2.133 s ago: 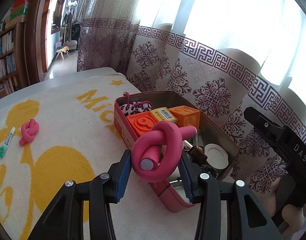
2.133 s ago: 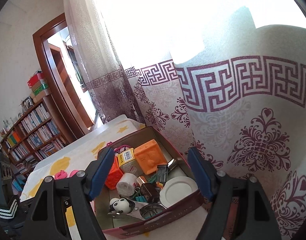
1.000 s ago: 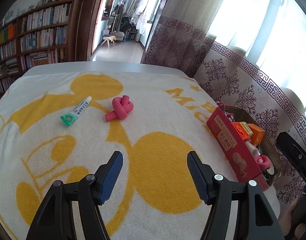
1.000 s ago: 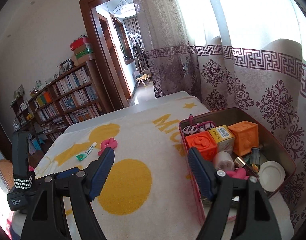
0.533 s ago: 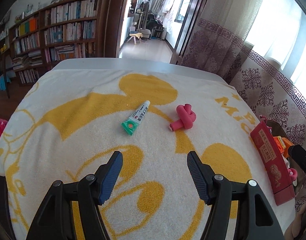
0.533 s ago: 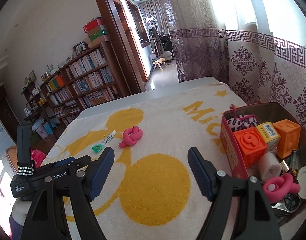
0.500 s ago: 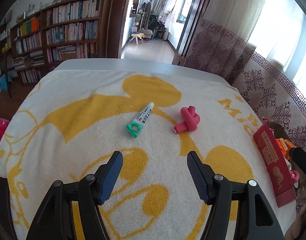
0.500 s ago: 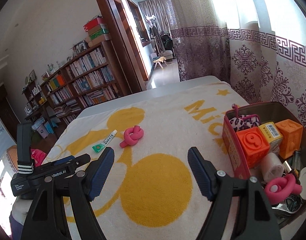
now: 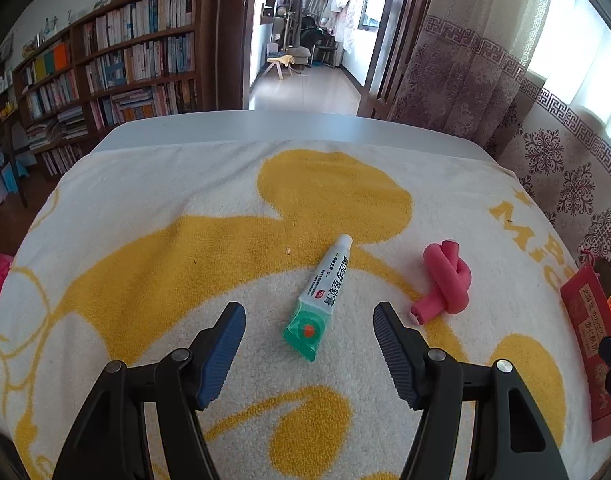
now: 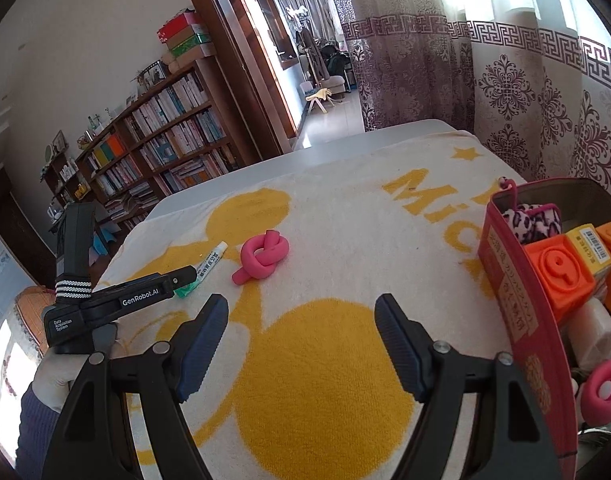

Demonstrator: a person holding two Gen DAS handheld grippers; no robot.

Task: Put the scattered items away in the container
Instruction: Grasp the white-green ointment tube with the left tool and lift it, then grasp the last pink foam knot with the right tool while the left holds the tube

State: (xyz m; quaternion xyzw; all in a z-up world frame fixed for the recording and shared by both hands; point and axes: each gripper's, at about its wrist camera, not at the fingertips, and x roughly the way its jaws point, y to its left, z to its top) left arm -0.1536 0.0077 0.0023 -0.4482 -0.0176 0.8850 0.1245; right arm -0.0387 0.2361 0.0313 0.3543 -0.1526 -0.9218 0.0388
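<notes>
A small white and green tube (image 9: 321,300) lies on the yellow and white towel (image 9: 185,208), its green end toward me. My left gripper (image 9: 305,338) is open just in front of that end, nothing between its fingers. A knotted pink foam roller (image 9: 447,282) lies to the tube's right. In the right wrist view my right gripper (image 10: 301,338) hangs open over the towel (image 10: 345,220), short of the knotted pink roller (image 10: 263,258). The tube (image 10: 209,262) shows there too, with the left gripper's tip (image 10: 185,276) over its green end. The red box (image 10: 513,292) stands at right.
The box holds orange blocks (image 10: 561,276), a yellow carton (image 10: 591,248), a spotted plush piece (image 10: 529,220) and another pink roller (image 10: 603,388). Its red side (image 9: 589,332) shows at the left view's right edge. Bookshelves (image 9: 117,68) and patterned curtains (image 10: 525,92) surround the table.
The left gripper moved from over the box across the towel toward the tube, which now lies between its open fingers' line. The right gripper swung left and lower; the roller appears nearer.
</notes>
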